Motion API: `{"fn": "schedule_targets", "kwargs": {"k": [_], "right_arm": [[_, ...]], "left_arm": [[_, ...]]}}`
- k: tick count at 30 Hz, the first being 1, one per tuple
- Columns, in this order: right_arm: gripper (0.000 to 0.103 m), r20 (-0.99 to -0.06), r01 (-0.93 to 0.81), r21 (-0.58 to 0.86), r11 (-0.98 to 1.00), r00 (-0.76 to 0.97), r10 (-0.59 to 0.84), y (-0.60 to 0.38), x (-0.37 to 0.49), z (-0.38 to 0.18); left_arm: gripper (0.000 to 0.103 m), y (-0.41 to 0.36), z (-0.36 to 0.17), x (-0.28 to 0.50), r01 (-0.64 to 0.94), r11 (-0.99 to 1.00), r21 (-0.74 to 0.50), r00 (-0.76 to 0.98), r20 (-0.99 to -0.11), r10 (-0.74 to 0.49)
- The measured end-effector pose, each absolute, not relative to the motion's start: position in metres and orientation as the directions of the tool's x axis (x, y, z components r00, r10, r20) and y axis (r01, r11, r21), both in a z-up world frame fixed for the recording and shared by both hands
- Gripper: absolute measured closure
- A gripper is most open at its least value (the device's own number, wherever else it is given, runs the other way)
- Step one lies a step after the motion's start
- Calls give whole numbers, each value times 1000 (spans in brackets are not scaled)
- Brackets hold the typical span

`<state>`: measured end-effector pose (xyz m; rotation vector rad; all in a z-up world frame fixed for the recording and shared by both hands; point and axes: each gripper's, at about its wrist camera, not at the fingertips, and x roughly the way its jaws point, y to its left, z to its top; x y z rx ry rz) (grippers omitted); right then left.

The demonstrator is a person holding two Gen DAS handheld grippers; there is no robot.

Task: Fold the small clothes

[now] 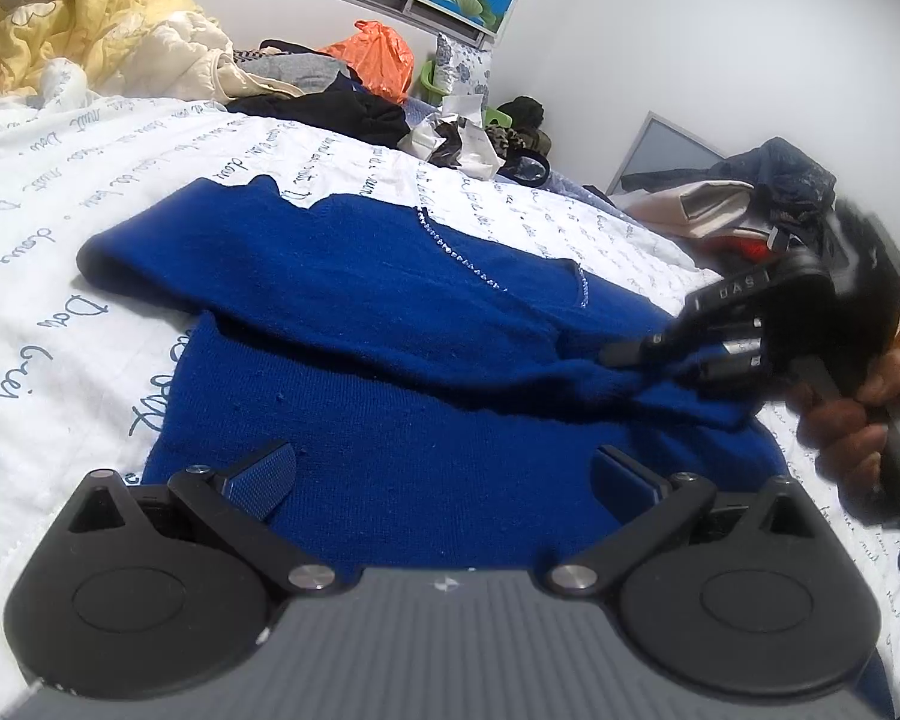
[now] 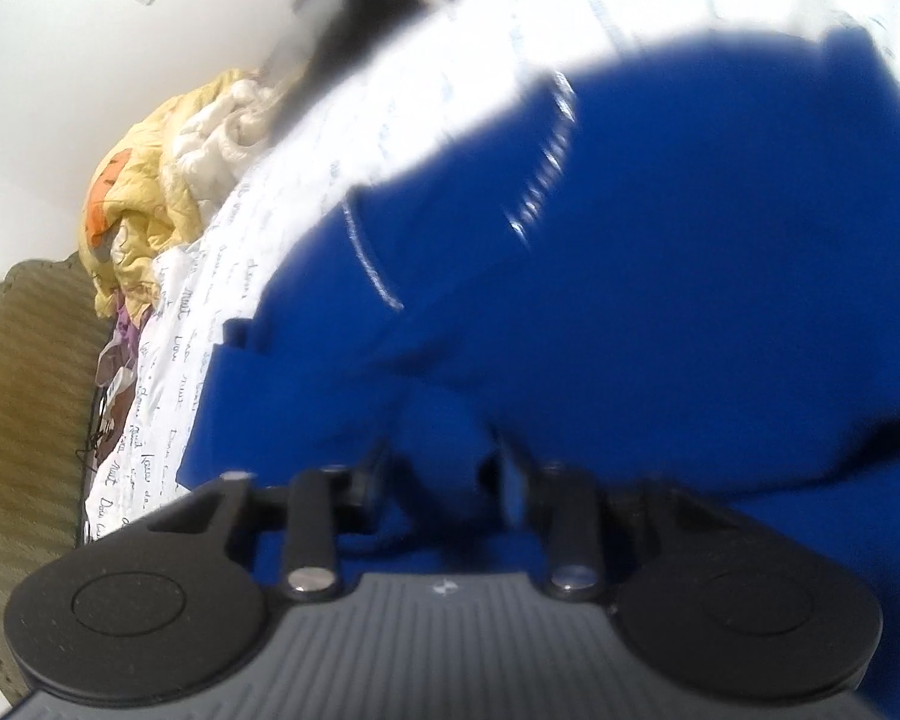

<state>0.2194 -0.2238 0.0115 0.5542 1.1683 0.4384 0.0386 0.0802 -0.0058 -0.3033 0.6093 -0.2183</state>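
Fingers of the person's right hand point(image 1: 852, 414) wrap the handle of the right gripper point(image 1: 630, 354) at the right edge of our left wrist view, and we see that tool reaching in from the right, tipped downward toward the bed point(image 1: 60, 192). Its jaws are drawn nearly together and pinch a raised fold of the blue knit sweater point(image 1: 390, 312); in our right wrist view the same bunch of blue knit stands squeezed between the two dark fingers point(image 2: 369, 474), though that picture is blurred.

Our left gripper point(image 1: 444, 474) hangs low over the near part of the sweater, pointing forward and somewhat down. Its jaws stand wide apart, the blue-padded fingertips point(image 1: 264, 474) above the knit with nothing caught between them; whether they touch the cloth we cannot tell.

The sweater lies spread on the white bedsheet point(image 1: 30, 276), one sleeve folded across the body, a thin line of small sparkling stones point(image 1: 462, 252) running along the neckline.

On the side of the right gripper we read the white letters "DAS". The bedsheet carries rows of blue cursive script; we make out something like "Dou" near the left, but the rest is not legible to us.
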Motion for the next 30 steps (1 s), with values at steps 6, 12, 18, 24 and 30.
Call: {"fn": "schedule_targets", "kwargs": {"k": [6, 12, 18, 24, 30], "right_arm": [[94, -662, -215, 483, 849, 545, 514, -253, 219, 100], [90, -816, -147, 183, 972, 529, 234, -300, 223, 68], [33, -701, 38, 404, 914, 654, 283, -352, 206, 57], [9, -749, 102, 357, 929, 625, 219, -358, 237, 38], [93, -786, 35, 243, 969, 592, 176, -317, 260, 11]], "left_arm": [[0, 81, -7, 39, 112, 931, -348, 800, -524, -293], [0, 83, -7, 40, 112, 924, -366, 800, -518, -302], [0, 109, 30, 62, 71, 943, -325, 850, -476, -228], [17, 162, 33, 184, -116, 893, -434, 762, -616, -201], [90, 132, 16, 240, -44, 952, -304, 663, -721, -200]]}}
